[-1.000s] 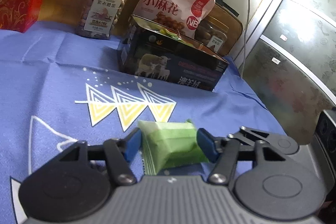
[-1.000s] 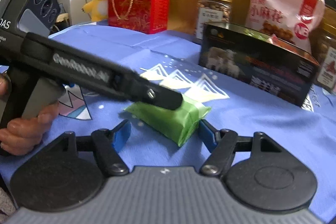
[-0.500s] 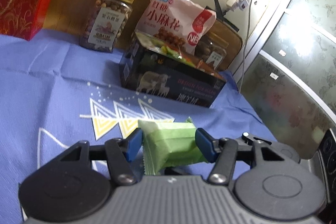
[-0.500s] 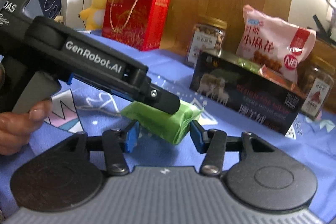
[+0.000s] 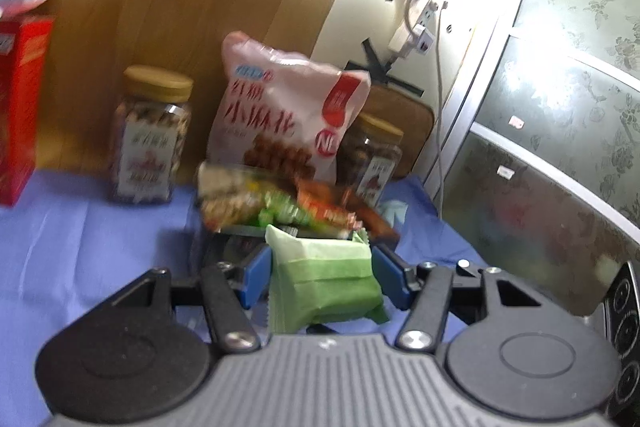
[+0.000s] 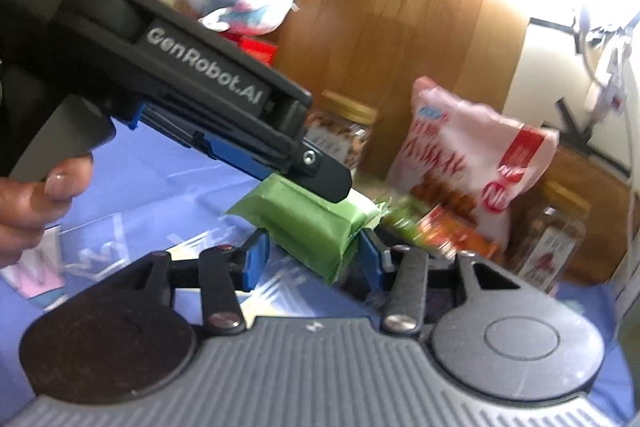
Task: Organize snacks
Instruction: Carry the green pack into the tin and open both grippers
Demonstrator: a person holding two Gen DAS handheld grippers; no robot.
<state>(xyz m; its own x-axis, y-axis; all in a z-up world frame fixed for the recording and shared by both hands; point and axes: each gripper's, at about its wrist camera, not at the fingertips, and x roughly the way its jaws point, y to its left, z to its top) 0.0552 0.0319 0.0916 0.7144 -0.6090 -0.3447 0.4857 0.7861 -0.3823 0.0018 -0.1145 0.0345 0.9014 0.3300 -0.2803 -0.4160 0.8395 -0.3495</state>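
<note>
There were two lidded jars (image 5: 152,135) (image 5: 374,159), one pink snack bag (image 5: 288,111), one green packet (image 5: 324,279), one red box (image 5: 18,107) and one plush toy (image 6: 244,1)

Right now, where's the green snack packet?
The green snack packet is off the blue tablecloth, clamped by both the left gripper and right gripper, just short of the open snack box.

Both grippers: grey ribbed body w/ round black discs, black linkage arms w/ silver screws, blue pads (image 5: 256,277); left gripper (image 6: 320,183) side reads "GenRobot.AI" in white, black pistol handle.
</note>
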